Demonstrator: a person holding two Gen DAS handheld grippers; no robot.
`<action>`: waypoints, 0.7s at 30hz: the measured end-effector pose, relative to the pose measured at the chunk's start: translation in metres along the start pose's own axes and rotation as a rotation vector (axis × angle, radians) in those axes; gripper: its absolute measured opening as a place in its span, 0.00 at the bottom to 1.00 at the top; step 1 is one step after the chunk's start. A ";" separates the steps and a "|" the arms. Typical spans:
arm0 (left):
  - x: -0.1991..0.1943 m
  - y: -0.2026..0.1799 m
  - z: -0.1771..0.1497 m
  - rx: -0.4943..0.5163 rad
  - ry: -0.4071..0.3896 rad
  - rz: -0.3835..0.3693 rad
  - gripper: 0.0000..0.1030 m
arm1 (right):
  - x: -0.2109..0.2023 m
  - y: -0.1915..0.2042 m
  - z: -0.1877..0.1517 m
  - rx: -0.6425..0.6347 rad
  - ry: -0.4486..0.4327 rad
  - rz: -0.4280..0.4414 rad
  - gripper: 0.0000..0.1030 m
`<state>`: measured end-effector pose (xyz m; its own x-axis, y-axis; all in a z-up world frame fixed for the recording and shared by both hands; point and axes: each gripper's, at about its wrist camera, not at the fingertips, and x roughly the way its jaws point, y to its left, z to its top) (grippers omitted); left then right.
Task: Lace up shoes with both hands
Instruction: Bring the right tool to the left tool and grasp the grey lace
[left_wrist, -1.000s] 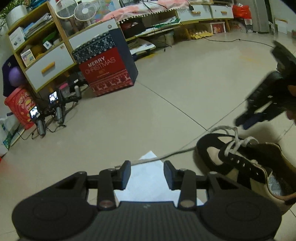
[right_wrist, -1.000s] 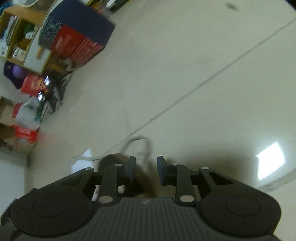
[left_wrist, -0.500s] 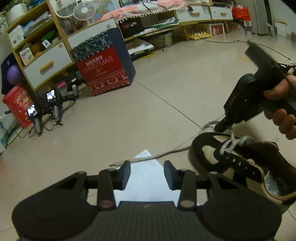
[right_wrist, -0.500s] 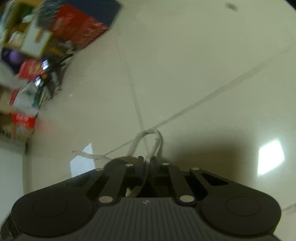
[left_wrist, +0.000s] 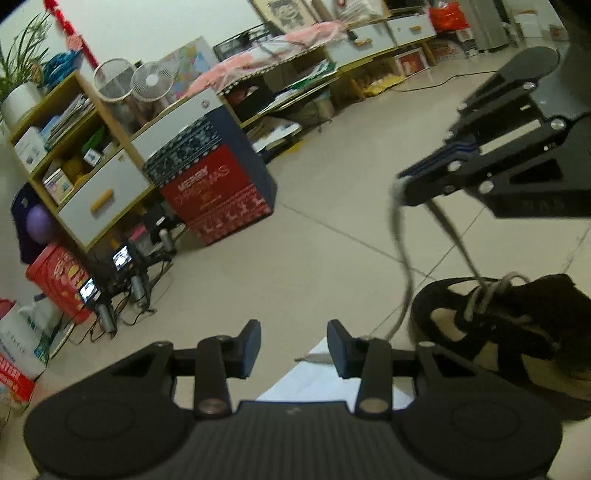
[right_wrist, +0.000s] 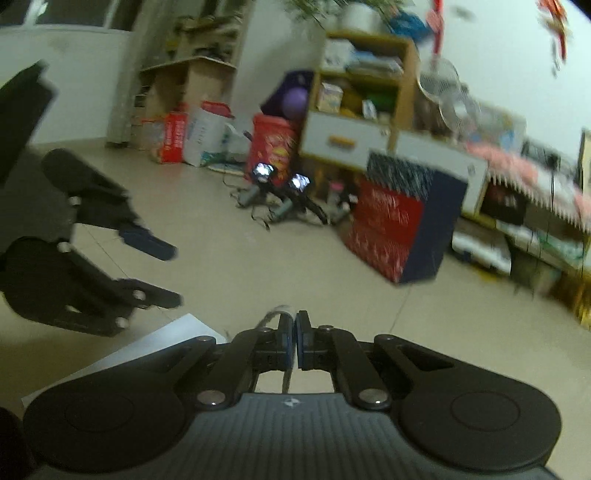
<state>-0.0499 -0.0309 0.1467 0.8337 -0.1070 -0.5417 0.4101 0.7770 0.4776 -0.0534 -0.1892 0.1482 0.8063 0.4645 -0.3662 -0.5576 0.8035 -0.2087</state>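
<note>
Shoe (left_wrist: 517, 332) on floor right of paper sheet (left_wrist: 317, 380), gift box (left_wrist: 221, 192) behind (before shelves (left_wrist: 92, 147))

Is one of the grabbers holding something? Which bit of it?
Yes. The right gripper pinches the shoelace at a loop partway along, lifted above the shoe. The left gripper holds nothing.

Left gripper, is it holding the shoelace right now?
No, the left gripper has its fingers apart with nothing between them; the right gripper holds the shoelace.

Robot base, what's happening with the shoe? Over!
Right gripper shut on lace, lifted above shoe. Left gripper open, empty. Nothing blocking.
</note>
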 end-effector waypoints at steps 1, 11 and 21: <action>-0.001 -0.003 0.000 0.011 -0.009 -0.007 0.40 | -0.003 0.001 0.002 0.002 -0.012 0.000 0.03; -0.012 -0.034 0.013 0.089 -0.101 -0.072 0.43 | -0.010 0.002 0.018 0.055 -0.055 0.001 0.03; 0.000 -0.039 0.035 0.137 -0.189 -0.084 0.35 | -0.013 0.005 0.017 0.049 -0.063 0.027 0.03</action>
<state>-0.0531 -0.0831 0.1518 0.8435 -0.2921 -0.4507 0.5166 0.6708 0.5321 -0.0633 -0.1853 0.1673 0.8028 0.5075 -0.3131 -0.5701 0.8070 -0.1538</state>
